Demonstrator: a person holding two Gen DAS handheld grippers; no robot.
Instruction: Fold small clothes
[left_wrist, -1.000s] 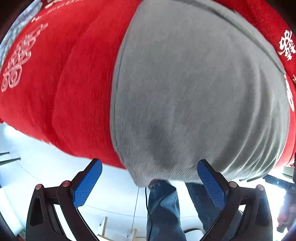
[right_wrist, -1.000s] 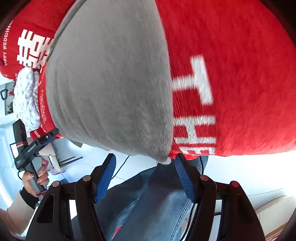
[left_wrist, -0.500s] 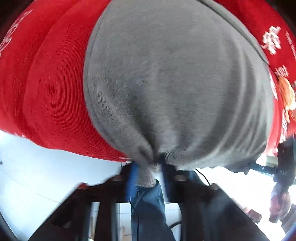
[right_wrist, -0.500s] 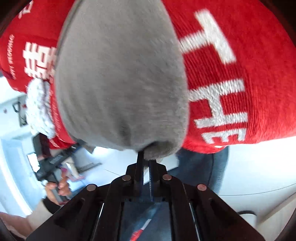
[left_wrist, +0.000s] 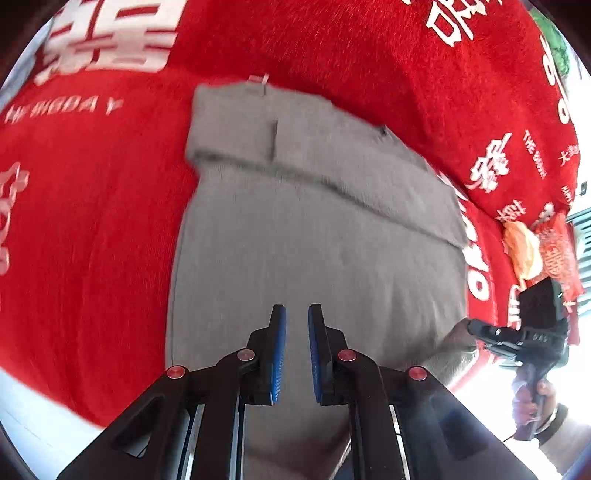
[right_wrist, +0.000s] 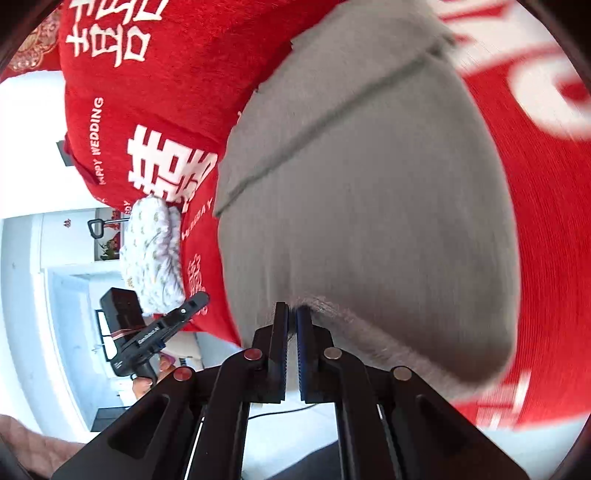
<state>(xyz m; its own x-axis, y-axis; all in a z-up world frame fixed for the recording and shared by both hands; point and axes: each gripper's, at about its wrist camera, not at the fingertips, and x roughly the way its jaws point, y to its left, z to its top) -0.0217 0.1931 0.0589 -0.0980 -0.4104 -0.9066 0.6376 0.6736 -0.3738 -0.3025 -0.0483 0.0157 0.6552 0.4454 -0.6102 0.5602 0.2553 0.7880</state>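
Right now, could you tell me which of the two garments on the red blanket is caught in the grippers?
The plain grey garment, whose near hem both grippers pinch. The small white patterned garment lies untouched at the blanket's edge.

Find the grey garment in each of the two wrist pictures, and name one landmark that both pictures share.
Left wrist: the grey garment fills the middle, running down to the left gripper.
Right wrist: it fills the centre and right, its near edge pinched in the right gripper.
Shared landmark: the red cloth with white lettering lies under the garment in both pictures.
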